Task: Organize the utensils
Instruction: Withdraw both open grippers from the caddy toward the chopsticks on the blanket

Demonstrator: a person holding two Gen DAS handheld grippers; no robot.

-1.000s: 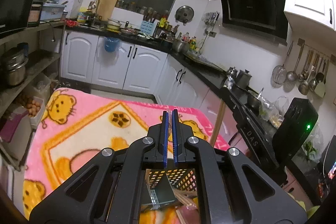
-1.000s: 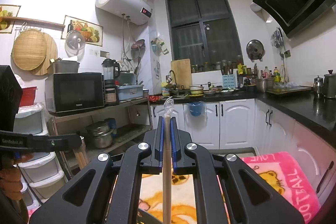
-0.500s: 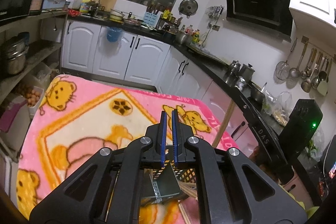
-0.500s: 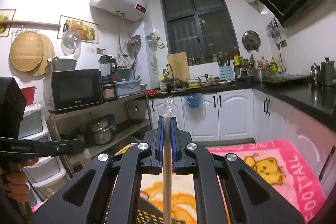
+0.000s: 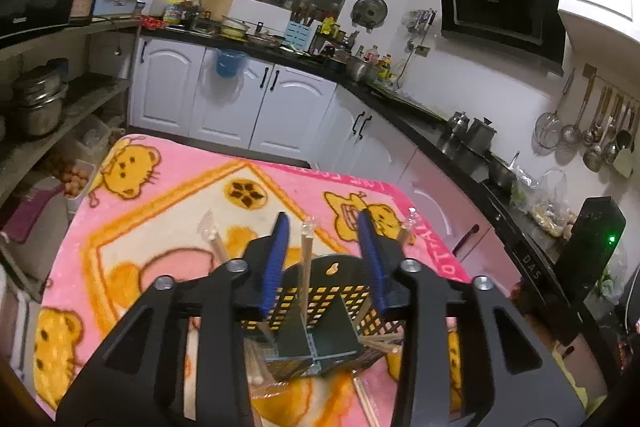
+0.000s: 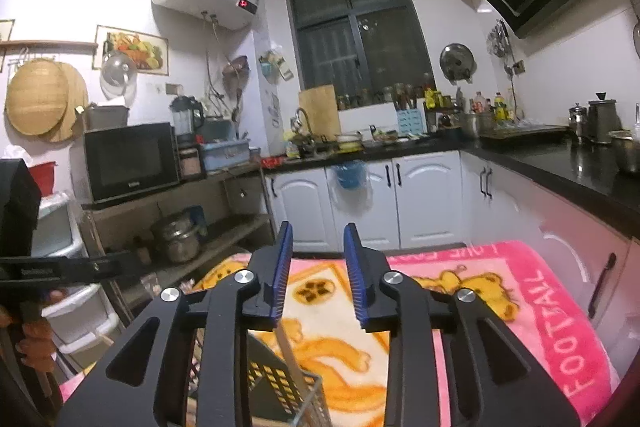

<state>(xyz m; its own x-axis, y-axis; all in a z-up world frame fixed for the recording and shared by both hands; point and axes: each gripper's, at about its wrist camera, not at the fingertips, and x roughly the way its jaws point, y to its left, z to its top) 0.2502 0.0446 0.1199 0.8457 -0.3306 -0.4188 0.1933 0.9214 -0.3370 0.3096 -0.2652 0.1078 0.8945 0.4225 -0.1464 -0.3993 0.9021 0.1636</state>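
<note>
Two grippers hang over a fleecy pink cartoon-bear blanket, which has spread to fill more of each view than a second ago. The landmark is a black perforated caddy, boxy with a solid divider, standing on the blanket. Directly above it, the left gripper, clamped tight and empty a second ago, is spreading its ribbed blue pads; a slim wooden stick stands upright in the caddy between them, untouched. The right gripper, just above the caddy's rim, is also opening, and the pale stick it pinched a moment earlier now leans loose in the caddy below. That piece looks delivered. More sticks lie on the blanket beside the caddy's base, seemingly unsorted.
</note>
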